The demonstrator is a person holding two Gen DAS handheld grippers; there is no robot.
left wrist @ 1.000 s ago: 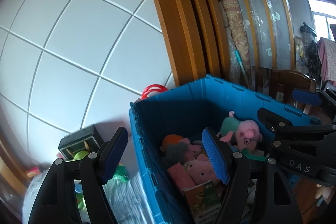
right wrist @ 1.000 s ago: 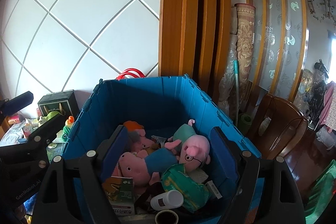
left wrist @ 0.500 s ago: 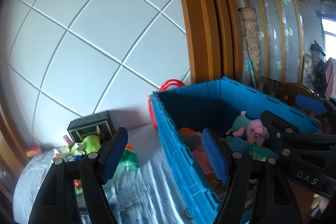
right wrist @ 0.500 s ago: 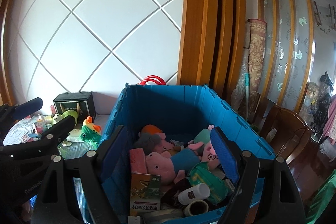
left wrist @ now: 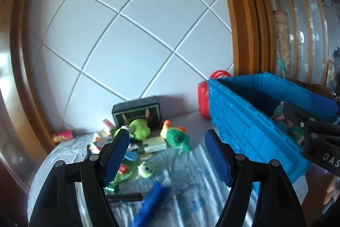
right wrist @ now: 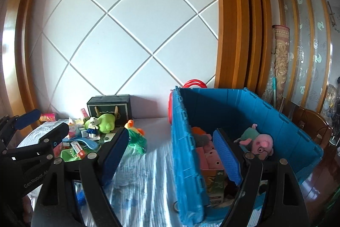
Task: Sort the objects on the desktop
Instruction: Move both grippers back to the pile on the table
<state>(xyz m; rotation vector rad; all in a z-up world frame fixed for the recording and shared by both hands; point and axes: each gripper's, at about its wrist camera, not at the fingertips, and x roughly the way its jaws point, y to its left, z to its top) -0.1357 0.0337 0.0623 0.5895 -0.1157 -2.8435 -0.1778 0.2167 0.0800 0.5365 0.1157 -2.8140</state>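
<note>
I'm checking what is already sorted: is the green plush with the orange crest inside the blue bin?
No, the green plush with the orange crest lies on the cloth-covered table, left of the blue bin.

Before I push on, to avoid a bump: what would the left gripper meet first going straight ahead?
Probably the green plush, which sits between the open fingers of the left gripper on the cloth. Depth is unclear; behind it stands the wall.

The crate is bright blue, and a red bag stands behind it. The pig toy inside is pink with a green shirt. The counter cover is white with pale blue stripes. The wall panel is white with grey diagonal lines. Both tools have black arms and blue pads.
</note>
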